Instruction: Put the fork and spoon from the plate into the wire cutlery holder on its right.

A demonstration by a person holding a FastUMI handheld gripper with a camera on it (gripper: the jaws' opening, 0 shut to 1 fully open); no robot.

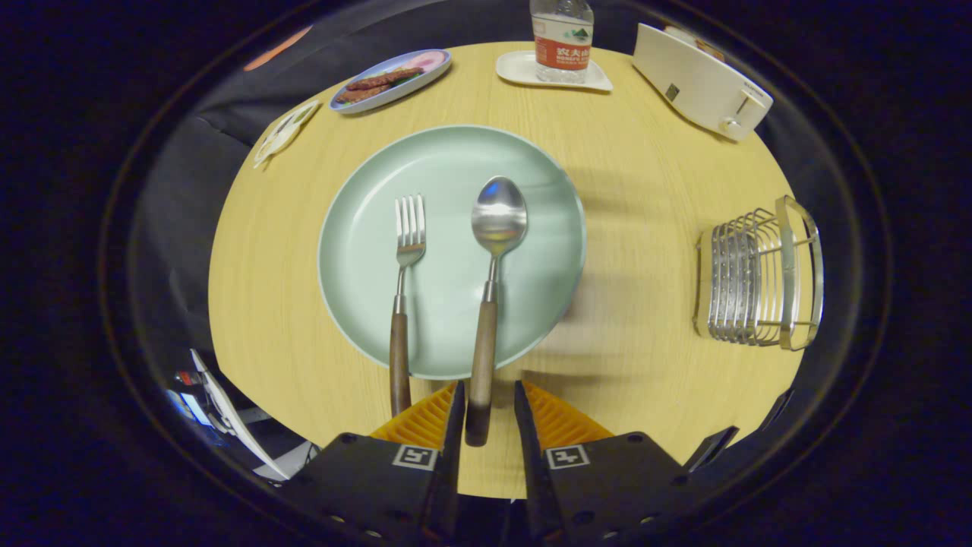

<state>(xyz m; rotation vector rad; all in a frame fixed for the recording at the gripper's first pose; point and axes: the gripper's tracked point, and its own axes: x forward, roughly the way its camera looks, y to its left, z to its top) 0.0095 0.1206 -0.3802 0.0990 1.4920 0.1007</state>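
Observation:
A pale green plate (pixel 357 190) lies in the middle of the round wooden table (pixel 653 190). On it, side by side, lie a fork (pixel 408 235) and a spoon (pixel 498 219), both with brown wooden handles that stick out over the plate's near rim. My gripper (pixel 488 389) is low at the table's near edge, with the end of the spoon's handle between its fingers. The handle lies close to the left finger and a gap shows on the right, so the jaws stand open. The fork's handle is just left of the left finger. The wire cutlery holder (pixel 759 277) stands right of the plate.
Across the table stand a water bottle (pixel 562 38) on a small white tray (pixel 524 70), a white appliance (pixel 702 80) at the far right, and an oval dish of food (pixel 391 80) at the far left. A small card (pixel 282 133) lies near the left edge.

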